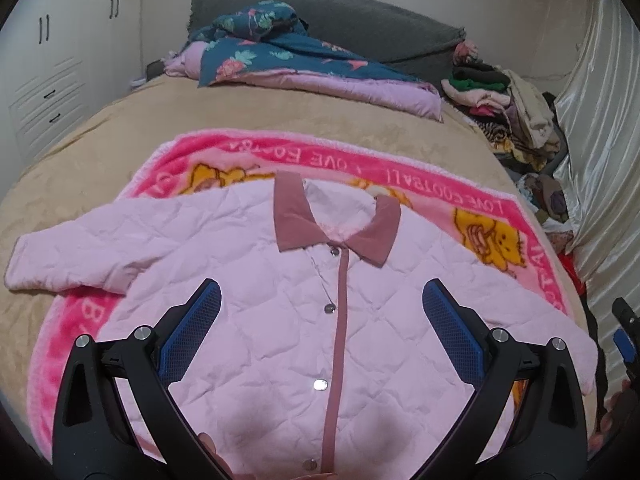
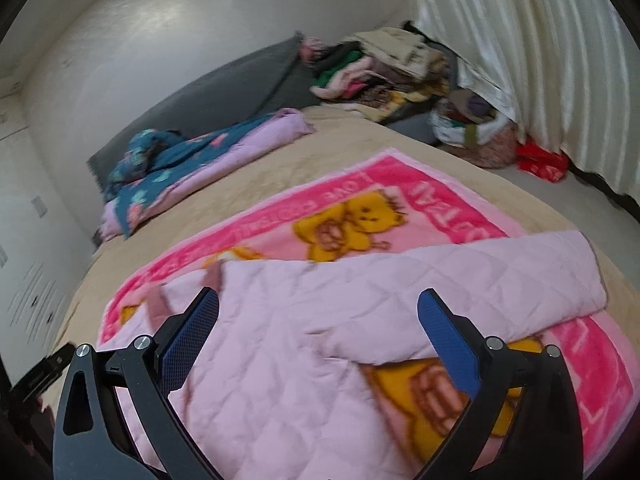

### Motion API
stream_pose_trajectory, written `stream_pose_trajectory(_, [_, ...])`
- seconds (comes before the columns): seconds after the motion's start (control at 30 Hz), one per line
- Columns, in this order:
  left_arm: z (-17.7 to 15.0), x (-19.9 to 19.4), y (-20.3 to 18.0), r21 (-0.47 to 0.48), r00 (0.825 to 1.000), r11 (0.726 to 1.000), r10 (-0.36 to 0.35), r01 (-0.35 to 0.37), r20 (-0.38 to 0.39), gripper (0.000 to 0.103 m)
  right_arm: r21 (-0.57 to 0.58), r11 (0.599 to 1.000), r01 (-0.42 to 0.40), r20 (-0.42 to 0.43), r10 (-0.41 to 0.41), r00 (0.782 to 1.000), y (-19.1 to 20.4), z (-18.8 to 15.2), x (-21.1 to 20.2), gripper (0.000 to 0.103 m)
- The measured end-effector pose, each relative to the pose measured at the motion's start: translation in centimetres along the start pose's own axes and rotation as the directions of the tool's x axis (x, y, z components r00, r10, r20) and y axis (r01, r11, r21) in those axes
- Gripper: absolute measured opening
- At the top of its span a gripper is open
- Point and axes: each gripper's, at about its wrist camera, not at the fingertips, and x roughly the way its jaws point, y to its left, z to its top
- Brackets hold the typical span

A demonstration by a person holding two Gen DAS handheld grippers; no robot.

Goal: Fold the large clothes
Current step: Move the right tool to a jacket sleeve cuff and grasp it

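A pale pink quilted jacket [image 1: 280, 300] with a dusty-rose collar [image 1: 336, 220] is laid flat, front up and snapped closed, on a bright pink cartoon-bear blanket [image 1: 500, 216] spread over a tan bedcover [image 1: 100, 148]. The left gripper [image 1: 322, 330] is held above the jacket's chest with its blue-padded jaws spread wide and nothing between them. The right gripper [image 2: 318, 338] is likewise held agape and empty over the jacket's side, near the outstretched sleeve [image 2: 500, 272].
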Motion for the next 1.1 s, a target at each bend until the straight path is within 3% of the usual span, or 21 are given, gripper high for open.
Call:
stream_pose_trajectory(0.33, [-2.7,5.8,-0.2,0.054,0.995,0.998,0.041,-0.036,-0.089,0.095,0.121,0.983,0.141,-0.013,-0.141,0.990,-7.4,-0.8,3.3,0.099])
stream_pose_trajectory(0.6, [-4.2,8.9,0.3,0.048,0.992,0.999,0.016,-0.010,-0.125,0.095,0.231,0.946,0.227,-0.046,-0.223,0.974,-12.0,-1.8,5.1,0.099])
stream_pose_trajectory(0.93, [-5.5,11.2,1.2,0.080,0.989,0.995,0.066,-0.056,-0.135,0.095,0.452,0.824,0.343,-0.158,-0.304,0.939,-19.2,-3.9,8.1,0.099])
stream_pose_trajectory(1.1, [-5.4,11.4,2.2,0.095,0.987,0.993,0.087,-0.075,-0.132,0.095,0.538,0.762,0.360,-0.207,-0.294,0.933,-22.5,-4.6,10.2,0.099])
